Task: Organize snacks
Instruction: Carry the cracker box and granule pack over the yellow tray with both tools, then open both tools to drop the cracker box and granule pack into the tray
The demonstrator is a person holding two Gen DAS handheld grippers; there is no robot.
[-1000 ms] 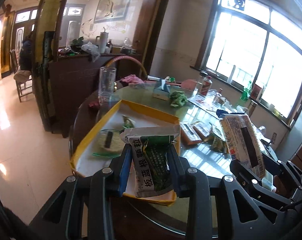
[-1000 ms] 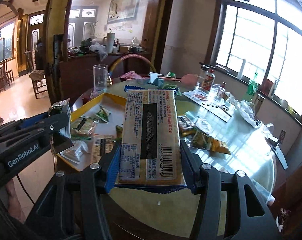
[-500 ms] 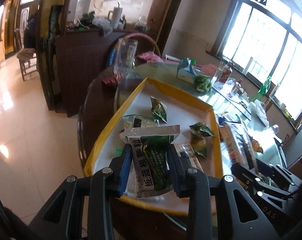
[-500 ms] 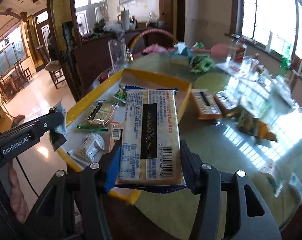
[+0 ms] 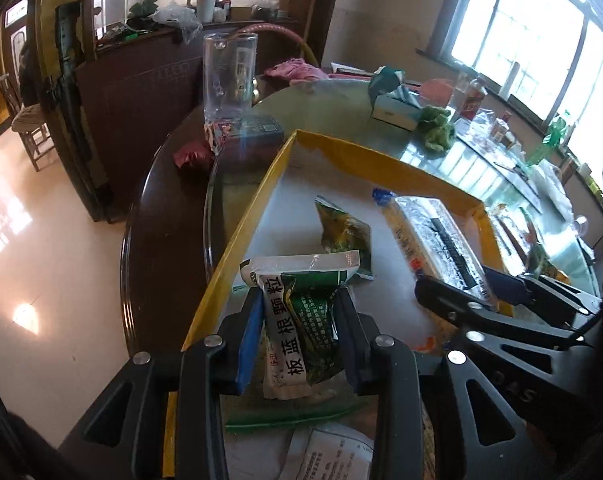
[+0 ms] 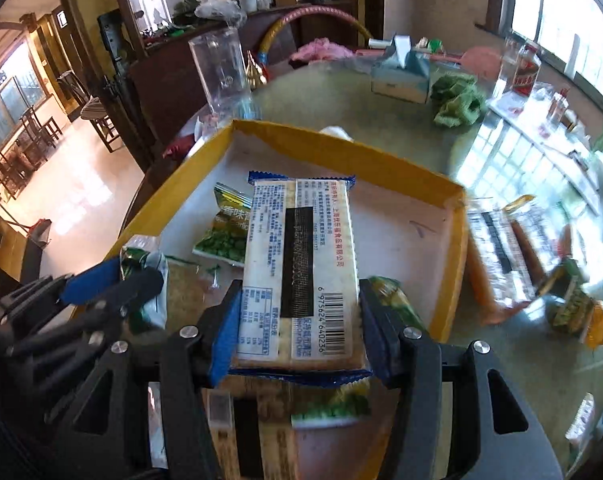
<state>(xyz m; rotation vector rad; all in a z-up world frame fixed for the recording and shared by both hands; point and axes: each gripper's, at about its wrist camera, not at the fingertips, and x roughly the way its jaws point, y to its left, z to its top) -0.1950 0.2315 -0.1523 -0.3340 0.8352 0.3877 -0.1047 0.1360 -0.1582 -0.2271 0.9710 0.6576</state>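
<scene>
While both packs hang over the yellow tray (image 5: 343, 152), risk of a sloppy drop.

Left wrist view: left gripper (image 5: 299, 330) clamped on a green-and-white granule sachet (image 5: 301, 312), held above the tray's near left corner over a green snack pouch (image 5: 343, 236); could slide out crooked or land on the rim and tip to the floor. Right wrist view: right gripper (image 6: 297, 326) pinching a long cracker pack (image 6: 299, 264) above the tray's middle, near the pea snack packet (image 6: 225, 232); could bury smaller packets or bump the other gripper close beside.

A home dining room: round glass-topped table (image 6: 341, 92), wooden sideboard (image 5: 141, 80), chairs (image 6: 97, 120)
</scene>
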